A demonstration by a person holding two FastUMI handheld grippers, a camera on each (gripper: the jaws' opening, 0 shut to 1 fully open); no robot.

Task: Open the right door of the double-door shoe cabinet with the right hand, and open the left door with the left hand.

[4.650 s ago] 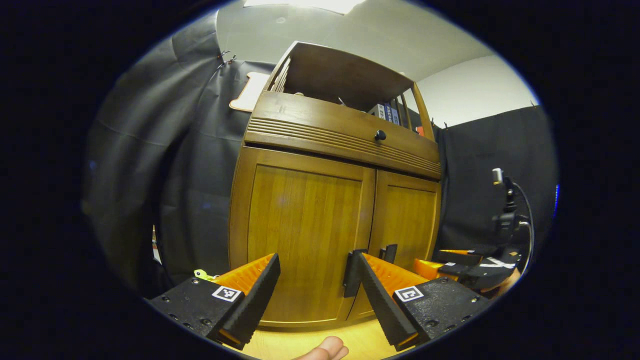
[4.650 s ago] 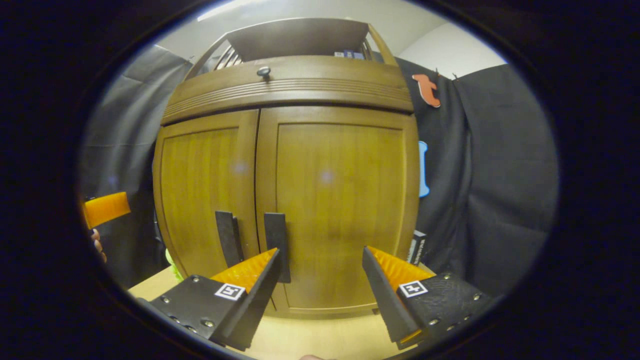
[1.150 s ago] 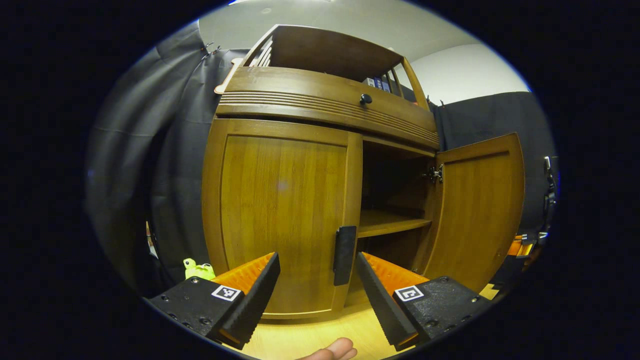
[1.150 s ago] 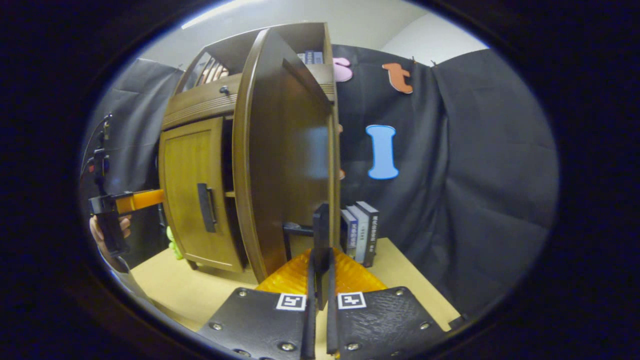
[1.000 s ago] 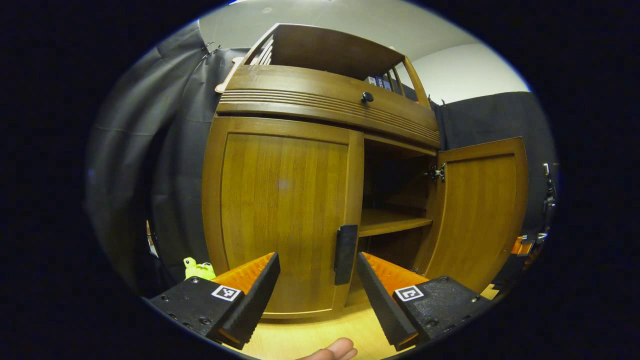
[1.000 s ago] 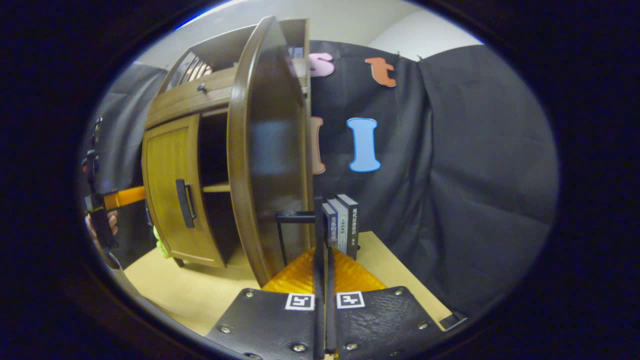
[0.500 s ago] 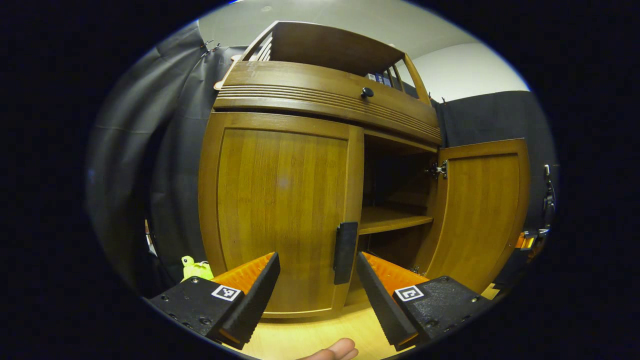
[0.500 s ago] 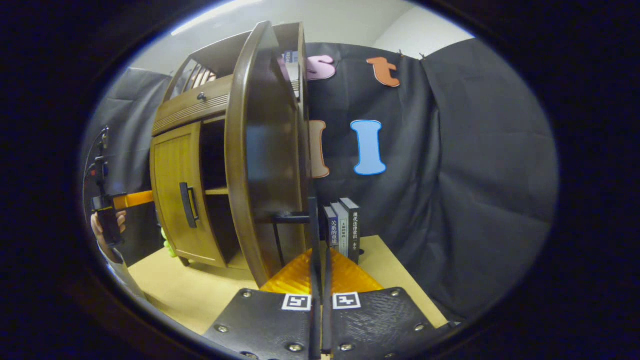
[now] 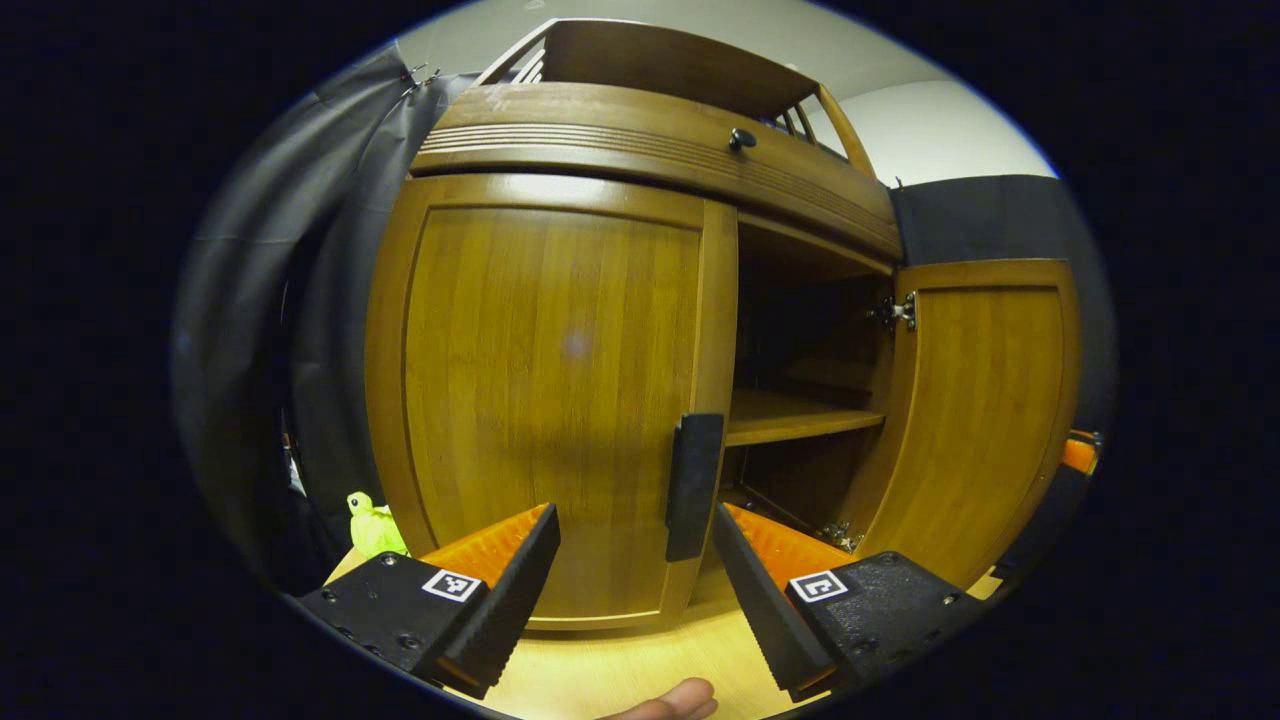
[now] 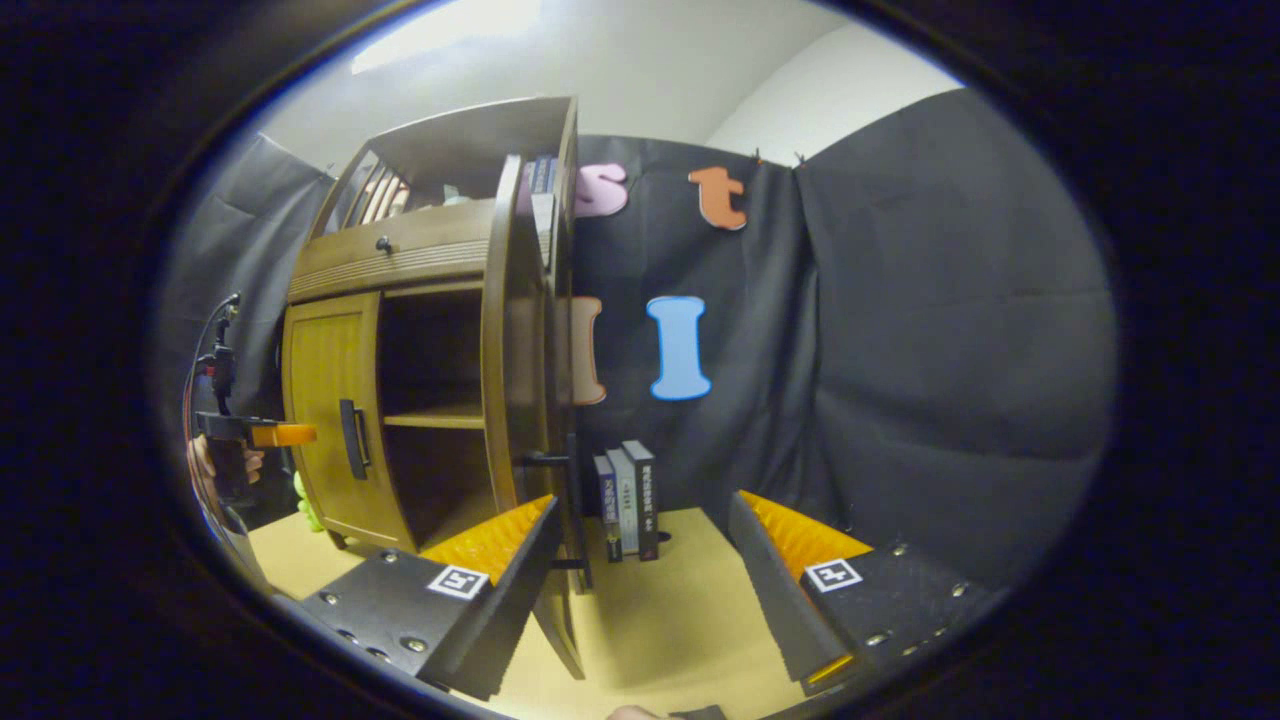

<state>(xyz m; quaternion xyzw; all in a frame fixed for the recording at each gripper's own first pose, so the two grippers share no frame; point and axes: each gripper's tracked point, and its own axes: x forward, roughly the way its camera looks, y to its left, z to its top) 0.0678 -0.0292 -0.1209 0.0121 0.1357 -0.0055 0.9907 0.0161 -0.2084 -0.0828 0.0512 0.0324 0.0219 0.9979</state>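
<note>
On the bench, before the shoe cabinet [image 9: 640, 130]:

Change, right side: the right door [image 9: 985, 400] now stands swung wide. Half a second ago the right hand-held gripper [image 10: 640, 590] was clamped on the right door handle [image 10: 570, 500]; its fingers are now spread and clear of the handle, which stands just beside the left finger.

Change, left side: the left hand-held gripper [image 9: 635, 590] has moved closer to the left door [image 9: 550, 390], fingers apart, with the left door handle [image 9: 693, 487] standing in the gap above them.

Meaning for the task: the right-hand half appears done. The left door is shut against the frame, so the remaining step is judged to be a grip on its handle and a pull.

Interior: one shelf [image 9: 795, 415] is exposed; the space behind it is dark and its contents cannot be made out.

Hard to tell: whether either left finger touches the handle.

Other items: books [image 10: 627, 497] stand on the bench [image 10: 660, 620] beside the open door.
</note>
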